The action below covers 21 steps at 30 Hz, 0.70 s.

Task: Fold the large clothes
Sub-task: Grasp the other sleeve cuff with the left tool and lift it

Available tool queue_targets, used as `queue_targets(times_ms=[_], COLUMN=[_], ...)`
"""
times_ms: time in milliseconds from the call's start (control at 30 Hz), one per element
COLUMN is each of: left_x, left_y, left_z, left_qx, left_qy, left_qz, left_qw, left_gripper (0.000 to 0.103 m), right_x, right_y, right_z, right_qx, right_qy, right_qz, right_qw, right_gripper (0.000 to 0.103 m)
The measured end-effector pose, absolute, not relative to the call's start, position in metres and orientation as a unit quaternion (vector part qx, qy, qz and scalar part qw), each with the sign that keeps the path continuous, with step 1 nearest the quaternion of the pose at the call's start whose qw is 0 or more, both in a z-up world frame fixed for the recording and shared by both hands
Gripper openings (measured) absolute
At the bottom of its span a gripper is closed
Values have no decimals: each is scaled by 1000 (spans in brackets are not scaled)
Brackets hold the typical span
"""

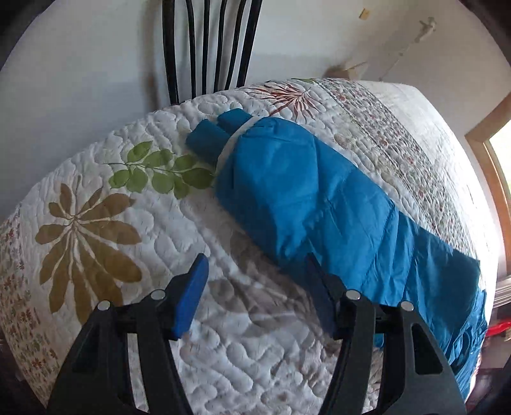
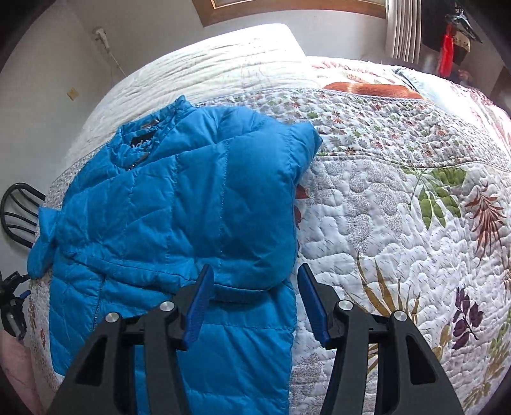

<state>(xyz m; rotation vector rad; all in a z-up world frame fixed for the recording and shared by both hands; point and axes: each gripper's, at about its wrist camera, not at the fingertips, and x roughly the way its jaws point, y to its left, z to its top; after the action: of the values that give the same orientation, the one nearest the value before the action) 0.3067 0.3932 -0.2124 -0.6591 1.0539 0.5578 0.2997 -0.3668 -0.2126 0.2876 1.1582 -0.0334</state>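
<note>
A bright blue puffer jacket (image 2: 179, 204) lies on the floral quilt (image 2: 383, 223), collar (image 2: 143, 137) at the far end and one side folded over its front. My right gripper (image 2: 255, 269) hovers open just above the folded part's near edge, with jacket fabric showing below the gap and neither pad pressing on it. In the left wrist view the jacket (image 1: 303, 191) runs diagonally from the far middle to the right edge, two cuff-like ends (image 1: 210, 134) poking out beyond it. My left gripper (image 1: 255, 260) hangs open over bare quilt (image 1: 127, 255), its right finger (image 1: 319, 287) beside the jacket's edge.
A black slatted chair back (image 1: 207, 48) stands against the white wall behind the bed, also seen as the chair back (image 2: 19, 207) at the left. A wood-framed window (image 1: 498, 178) and a radiator (image 2: 402, 28) lie past the far side. Red and dark items (image 2: 447, 51) hang at the top right.
</note>
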Motion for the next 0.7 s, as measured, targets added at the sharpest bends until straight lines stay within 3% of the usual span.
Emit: queue_targets(times_ms=[233,333,467,567,700], left_x=[331,338,342,345,343], left_y=[418,415,414,407,387], left_z=[-237,-238,-239,-234,-211], left_qx=[-346,-333,-334,-327,-309], left_qy=[482,477,467,458,433], left_qz=[252,259,260,255,238], left_qw=[765,771,777,787,813], left_gripper=[60,46,18,9,7], right_x=[303,308,312,314,313], right_y=[-363,-359,-359,-359,-358], right_z=[-221,-228,-234,-237,-231], right_qx=[140,134,138,135,135], right_qy=[557,566,569,573,571], right_qz=[-7,-12,-16,-17,-18], right_qw=[819,813,810,808,810], right_gripper=[55,55,56,57,56])
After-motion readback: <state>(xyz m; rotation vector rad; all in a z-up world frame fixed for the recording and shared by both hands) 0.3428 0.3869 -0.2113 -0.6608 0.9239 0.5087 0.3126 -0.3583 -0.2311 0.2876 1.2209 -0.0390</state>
